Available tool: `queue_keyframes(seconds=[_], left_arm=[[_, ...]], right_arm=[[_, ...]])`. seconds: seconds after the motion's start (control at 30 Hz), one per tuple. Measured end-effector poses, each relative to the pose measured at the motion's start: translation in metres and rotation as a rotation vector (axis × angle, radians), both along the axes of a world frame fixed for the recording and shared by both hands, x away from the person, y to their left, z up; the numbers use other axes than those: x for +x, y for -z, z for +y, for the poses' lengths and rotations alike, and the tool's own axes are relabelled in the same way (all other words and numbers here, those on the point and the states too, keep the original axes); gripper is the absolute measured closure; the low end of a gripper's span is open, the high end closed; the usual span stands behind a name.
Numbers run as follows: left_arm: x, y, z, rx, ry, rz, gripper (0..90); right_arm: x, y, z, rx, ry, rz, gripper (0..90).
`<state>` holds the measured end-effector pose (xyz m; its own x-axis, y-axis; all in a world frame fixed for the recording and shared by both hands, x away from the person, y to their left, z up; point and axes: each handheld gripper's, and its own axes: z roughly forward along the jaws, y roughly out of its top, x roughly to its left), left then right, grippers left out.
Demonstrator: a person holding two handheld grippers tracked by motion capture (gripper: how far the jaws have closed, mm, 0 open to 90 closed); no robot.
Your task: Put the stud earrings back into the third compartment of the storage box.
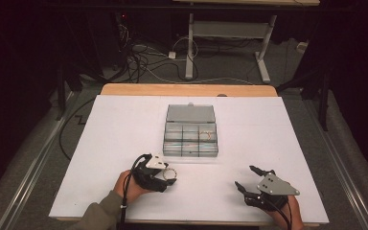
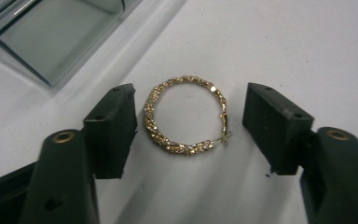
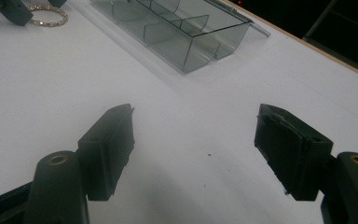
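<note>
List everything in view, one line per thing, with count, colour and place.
gold twisted hoop earring: one, gold, flat on the white sheet between the left tongs' jaws, untouched.
clear plastic compartment box: one, smoky transparent, table centre, lid open toward the far side.
gold piece in box: one, gold, right-hand compartment; too small to identify.
white table sheet: one, white, covering the wooden tabletop.
left tongs: one, black, near-left, open around the earring.
right tongs: one, black, near-right, open, nothing between them.
</note>
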<state>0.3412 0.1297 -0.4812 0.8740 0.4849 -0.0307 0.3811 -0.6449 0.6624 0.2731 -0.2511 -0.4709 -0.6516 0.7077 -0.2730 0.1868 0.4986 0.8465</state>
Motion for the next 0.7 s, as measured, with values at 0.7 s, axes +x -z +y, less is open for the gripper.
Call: queue_keyframes(seconds=[0.7], left_arm=[[-0.0007,-0.0019,0.0039,-0.003,0.047,-0.045,47.0]], right_arm=[[-0.001,-0.0017,-0.0012,0.0,-0.002,-0.012,28.7]])
